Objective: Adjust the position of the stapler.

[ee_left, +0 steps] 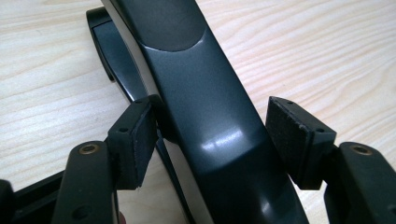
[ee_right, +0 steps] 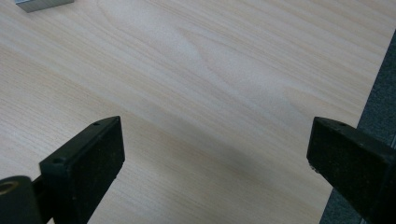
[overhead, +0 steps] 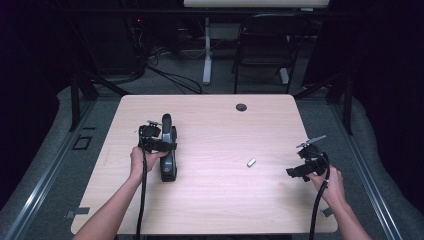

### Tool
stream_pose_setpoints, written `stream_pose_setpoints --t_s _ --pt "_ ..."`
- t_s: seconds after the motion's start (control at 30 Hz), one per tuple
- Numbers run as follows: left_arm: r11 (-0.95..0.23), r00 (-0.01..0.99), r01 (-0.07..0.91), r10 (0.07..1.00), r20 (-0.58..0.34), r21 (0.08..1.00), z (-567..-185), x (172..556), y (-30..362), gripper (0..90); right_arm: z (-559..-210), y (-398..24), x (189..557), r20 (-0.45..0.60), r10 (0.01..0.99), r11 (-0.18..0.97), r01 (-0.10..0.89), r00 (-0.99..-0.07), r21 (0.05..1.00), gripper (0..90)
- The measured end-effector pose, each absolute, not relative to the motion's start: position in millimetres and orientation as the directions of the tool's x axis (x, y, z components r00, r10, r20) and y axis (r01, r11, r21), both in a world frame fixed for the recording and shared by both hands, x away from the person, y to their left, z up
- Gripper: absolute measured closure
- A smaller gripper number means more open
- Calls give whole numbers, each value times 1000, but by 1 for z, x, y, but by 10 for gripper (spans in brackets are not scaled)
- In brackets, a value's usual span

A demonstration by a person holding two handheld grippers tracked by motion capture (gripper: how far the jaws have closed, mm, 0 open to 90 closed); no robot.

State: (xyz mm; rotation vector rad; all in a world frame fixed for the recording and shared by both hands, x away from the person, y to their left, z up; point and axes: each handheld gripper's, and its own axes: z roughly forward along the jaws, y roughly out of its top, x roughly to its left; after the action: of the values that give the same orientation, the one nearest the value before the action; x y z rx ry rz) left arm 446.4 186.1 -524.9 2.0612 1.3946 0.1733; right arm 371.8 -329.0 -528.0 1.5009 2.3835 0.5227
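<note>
A big black stapler [overhead: 168, 150] lies on the light wood counter [overhead: 220, 200], left of the middle in the high view. It points up and down the picture. The left tool [overhead: 156, 144] sits right over the stapler. In the left gripper view, the stapler [ee_left: 205, 121] runs up between the two black pads [ee_left: 135, 140]. The left pad looks like it touches the stapler's side. The right pad has a small gap beside it, so the left tool is not clamped on the stapler.

The right tool [overhead: 300, 171] is at the lower right of the high view, well apart from the stapler. In the right gripper view its jaws stand wide apart over bare wood. A small silver block [overhead: 251, 162] lies on the counter between the two tools, nearer the right one.
</note>
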Motion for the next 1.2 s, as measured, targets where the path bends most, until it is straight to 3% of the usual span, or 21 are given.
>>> stream_pose_setpoints --t_s 1.2 --pt "-399 613 719 751 -248 569 -522 440 172 486 -528 -329 372 -35 902 403 808 -431 429 46"
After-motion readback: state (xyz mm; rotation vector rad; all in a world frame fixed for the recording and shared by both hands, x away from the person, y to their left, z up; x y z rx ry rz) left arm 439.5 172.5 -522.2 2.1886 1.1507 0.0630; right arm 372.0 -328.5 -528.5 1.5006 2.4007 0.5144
